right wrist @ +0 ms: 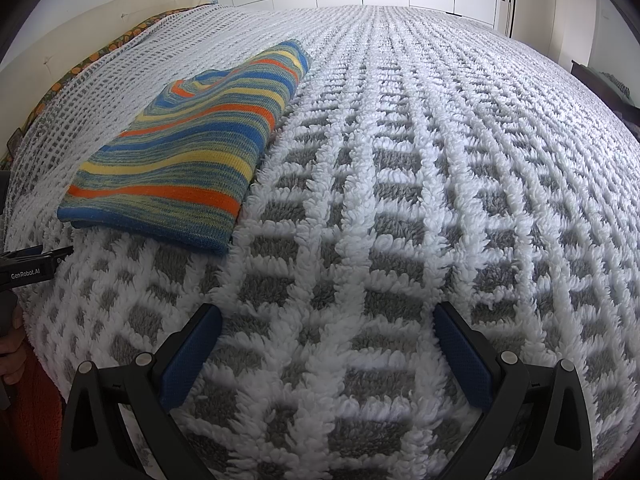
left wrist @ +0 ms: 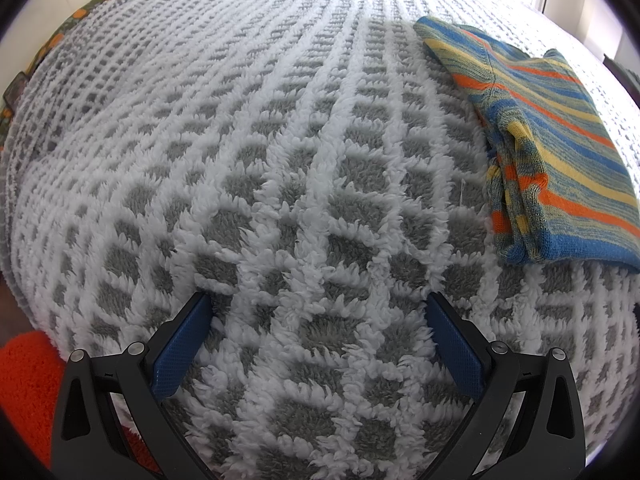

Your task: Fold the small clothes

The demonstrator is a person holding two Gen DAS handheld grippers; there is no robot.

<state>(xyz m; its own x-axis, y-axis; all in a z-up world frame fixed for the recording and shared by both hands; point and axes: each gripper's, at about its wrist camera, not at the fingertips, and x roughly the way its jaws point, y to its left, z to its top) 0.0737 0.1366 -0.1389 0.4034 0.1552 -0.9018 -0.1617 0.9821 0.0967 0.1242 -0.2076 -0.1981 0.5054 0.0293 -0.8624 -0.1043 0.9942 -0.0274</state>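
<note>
In the left wrist view the left hand-held gripper [left wrist: 318,312] is released, jaws spread wide and empty over the grey-and-white fleece blanket [left wrist: 248,168] on the bed, while the striped knit garment [left wrist: 556,148], already folded into a compact oblong, lies ahead and to its right with its long axis running away from the camera. In the right wrist view the right hand-held gripper [right wrist: 328,322] is likewise released and empty, and the same garment [right wrist: 192,148] lies ahead to its left, near the blanket's edge; neither arm looks clearly nearer, and nothing stands between them and it.

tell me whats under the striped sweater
The folded striped knit sweater lies directly on the grey-and-white fleece blanket. Nothing else pokes out around its edges. Whatever sits between its folded layers is hidden.
</note>
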